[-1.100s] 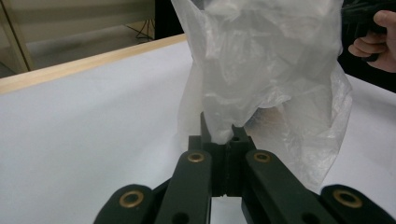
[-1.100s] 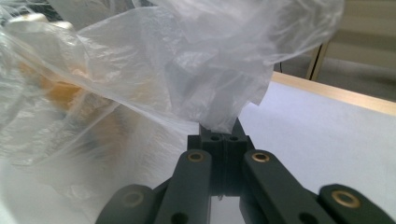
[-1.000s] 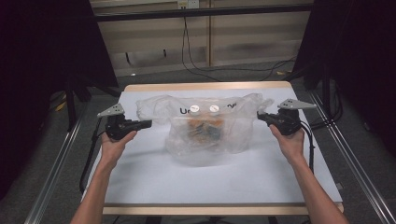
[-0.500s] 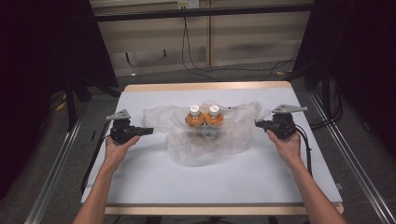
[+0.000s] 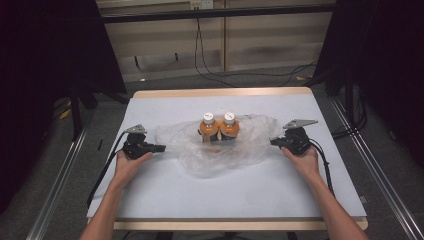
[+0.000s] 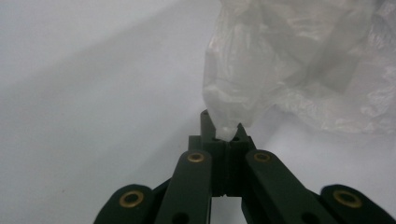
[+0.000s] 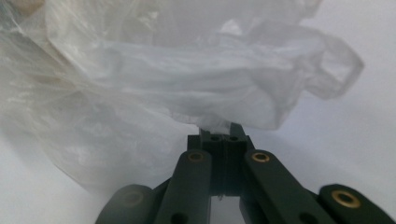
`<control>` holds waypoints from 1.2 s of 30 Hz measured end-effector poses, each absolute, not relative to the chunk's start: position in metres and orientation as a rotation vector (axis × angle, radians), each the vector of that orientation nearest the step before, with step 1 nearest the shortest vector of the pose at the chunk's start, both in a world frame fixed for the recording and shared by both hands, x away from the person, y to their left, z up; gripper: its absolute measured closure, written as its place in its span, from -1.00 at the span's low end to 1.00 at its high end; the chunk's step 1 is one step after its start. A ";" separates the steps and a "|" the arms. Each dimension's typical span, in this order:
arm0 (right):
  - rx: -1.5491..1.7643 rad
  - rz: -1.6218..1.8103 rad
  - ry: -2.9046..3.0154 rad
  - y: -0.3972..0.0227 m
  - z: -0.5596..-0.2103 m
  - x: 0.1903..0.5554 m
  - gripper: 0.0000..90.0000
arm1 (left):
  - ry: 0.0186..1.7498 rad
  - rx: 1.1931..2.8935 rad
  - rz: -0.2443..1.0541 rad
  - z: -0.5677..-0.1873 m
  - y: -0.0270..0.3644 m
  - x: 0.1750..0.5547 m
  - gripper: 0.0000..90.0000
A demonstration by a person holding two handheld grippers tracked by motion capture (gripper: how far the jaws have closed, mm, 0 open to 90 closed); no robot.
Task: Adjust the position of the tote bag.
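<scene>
A clear plastic bag (image 5: 220, 147) lies spread low on the white table (image 5: 225, 195), its sides pulled down. Two orange bottles (image 5: 219, 128) with white caps stand upright in its middle, uncovered at the top. My left gripper (image 5: 161, 148) is at the bag's left edge, shut on a pinch of the bag (image 6: 229, 126). At the bag's right edge, my right gripper (image 5: 273, 142) is shut on the film (image 7: 219, 122) too. Both grippers sit low, close to the table.
The table's wooden edge (image 5: 220, 93) runs along the back. Cables (image 5: 235, 75) lie on the floor behind it. Metal rails (image 5: 65, 170) flank the table on both sides. Bare white table surface lies in front of the bag.
Both grippers have sunk toward the table and moved slightly apart, drawing the bag's sides down. The bag, which stood up over the bottles, now lies low, and the bottle tops stand bare.
</scene>
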State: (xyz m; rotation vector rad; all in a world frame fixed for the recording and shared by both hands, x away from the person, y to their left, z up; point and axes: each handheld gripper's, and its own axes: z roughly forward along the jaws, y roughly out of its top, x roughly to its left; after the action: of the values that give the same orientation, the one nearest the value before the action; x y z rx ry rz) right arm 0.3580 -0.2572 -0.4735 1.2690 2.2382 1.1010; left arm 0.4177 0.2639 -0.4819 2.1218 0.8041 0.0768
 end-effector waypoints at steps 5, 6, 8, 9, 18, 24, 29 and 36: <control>1.297 1.051 2.290 -0.253 -0.482 0.359 1.00 | 0.816 2.162 0.080 -0.486 0.263 0.417 1.00; 1.281 1.024 2.306 -0.251 -0.483 0.359 1.00 | 0.817 2.153 0.072 -0.486 0.263 0.417 1.00; 1.295 1.046 2.296 -0.252 -0.487 0.359 1.00 | 0.821 2.155 0.086 -0.487 0.264 0.416 1.00; 1.295 1.046 2.296 -0.252 -0.487 0.359 1.00 | 0.821 2.155 0.087 -0.487 0.263 0.416 1.00; 1.307 1.111 2.279 -0.254 -0.486 0.356 0.64 | 0.837 2.085 0.091 -0.479 0.275 0.409 0.70; 1.247 1.230 2.241 -0.255 -0.468 0.343 0.22 | 0.822 1.955 0.107 -0.458 0.291 0.397 0.40; 1.220 1.286 2.201 -0.254 -0.451 0.328 -0.11 | 0.812 1.935 0.130 -0.445 0.297 0.382 0.17; 1.218 1.345 2.131 -0.264 -0.432 0.313 -0.36 | 0.784 1.855 0.138 -0.428 0.301 0.362 0.17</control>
State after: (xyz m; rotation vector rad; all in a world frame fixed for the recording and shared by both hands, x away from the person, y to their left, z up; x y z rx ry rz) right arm 0.3133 -0.2642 -0.4322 1.2183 2.1306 1.3453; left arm 0.3620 0.3006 -0.4277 1.8554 0.7843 0.1378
